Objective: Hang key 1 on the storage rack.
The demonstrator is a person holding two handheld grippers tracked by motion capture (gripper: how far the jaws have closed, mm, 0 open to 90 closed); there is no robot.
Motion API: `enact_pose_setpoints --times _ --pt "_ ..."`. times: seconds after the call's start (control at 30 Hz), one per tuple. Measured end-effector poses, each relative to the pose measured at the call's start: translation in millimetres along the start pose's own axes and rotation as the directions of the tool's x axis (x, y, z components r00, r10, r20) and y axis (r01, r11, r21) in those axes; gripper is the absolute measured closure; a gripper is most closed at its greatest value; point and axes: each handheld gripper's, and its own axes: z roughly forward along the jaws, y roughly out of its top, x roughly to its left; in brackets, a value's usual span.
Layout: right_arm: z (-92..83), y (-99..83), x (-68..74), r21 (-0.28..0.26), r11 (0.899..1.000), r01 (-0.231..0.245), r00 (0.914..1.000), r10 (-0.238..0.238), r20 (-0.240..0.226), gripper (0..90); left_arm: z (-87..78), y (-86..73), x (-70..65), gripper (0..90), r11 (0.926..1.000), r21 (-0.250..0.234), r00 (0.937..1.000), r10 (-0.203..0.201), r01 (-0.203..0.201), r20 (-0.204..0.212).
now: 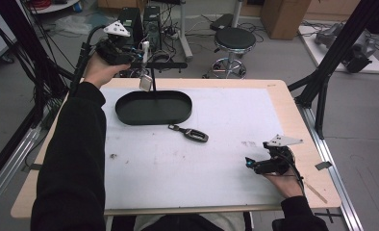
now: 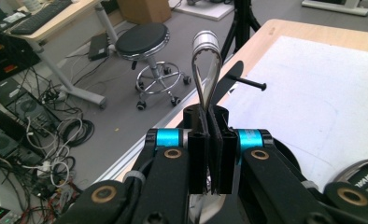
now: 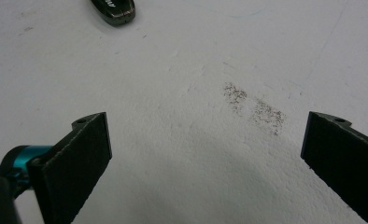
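Fingers of left gripper (image 2: 209, 154) are pinching a strap (image 2: 205, 70), dangling it above tray (image 1: 154, 108), probably to drop in; right gripper (image 3: 205, 163) is idling agape over surface (image 3: 182, 70).

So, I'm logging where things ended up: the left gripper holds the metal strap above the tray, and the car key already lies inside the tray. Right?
Not quite. The car key lies on the white mat beside the tray, not inside it, as the high view shows. The left gripper does hold the metal strap above the tray.

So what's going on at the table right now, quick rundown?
Left gripper shut on a metal strap loop, raised above the black tray. Right gripper open, low over the white mat. Car key lies beside the tray.
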Motion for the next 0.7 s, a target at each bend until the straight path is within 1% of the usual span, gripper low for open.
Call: enact_pose_setpoints --times 0.03,0.13,0.2,0.33,0.4,0.47,0.53,0.63,0.7 --pt "-0.2 -0.3 0.3 0.003 1.0 -0.003 1.0 0.003 -0.001 1.0 -0.2 0.1 0.3 86.8 1.0 0.0 1.0 -0.002 0.002 -0.01" --pt "-0.1 -0.7 0.3 0.004 1.0 0.0 1.0 0.0 0.0 1.0 -2.1 -0.1 2.7 86.8 0.9999 -0.01 0.9998 -0.012 0.012 -0.016" --pt "0.0 -0.8 0.4 0.004 1.0 0.001 1.0 -0.001 0.001 1.0 -4.2 -0.3 4.4 86.7 0.9999 -0.011 0.9998 -0.01 0.01 -0.019" --pt "0.6 -0.8 0.4 0.007 1.0 0.002 1.0 -0.002 -0.001 1.0 -8.9 -0.2 7.1 86.7 0.9998 -0.017 0.9991 -0.012 0.011 -0.04" --pt "1.0 -0.7 1.1 0.009 1.0 -0.002 1.0 0.002 -0.001 1.0 -10.0 -1.0 9.0 86.7 0.9995 -0.025 0.9986 -0.023 0.022 -0.047" --pt "1.8 -0.6 1.0 0.008 1.0 0.004 1.0 -0.004 -0.004 1.0 -9.0 -1.9 11.0 86.7 0.9997 -0.018 0.9973 -0.018 0.017 -0.071" --pt "2.2 -0.5 1.2 0.009 1.0 0.004 1.0 -0.004 -0.004 1.0 -5.8 -2.8 13.0 86.6 0.9994 -0.022 0.9948 -0.03 0.028 -0.098" --pt "3.0 -0.2 1.3 0.012 1.0 0.006 1.0 -0.006 -0.007 1.0 1.9 -2.9 14.0 86.6 0.999 -0.03 0.9885 -0.037 0.033 -0.146" --pt "3.1 -0.3 1.4 0.015 1.0 0.008 0.9999 -0.008 -0.008 1.0 6.6 -2.6 14.1 86.6 0.9987 -0.034 0.987 -0.042 0.038 -0.155"
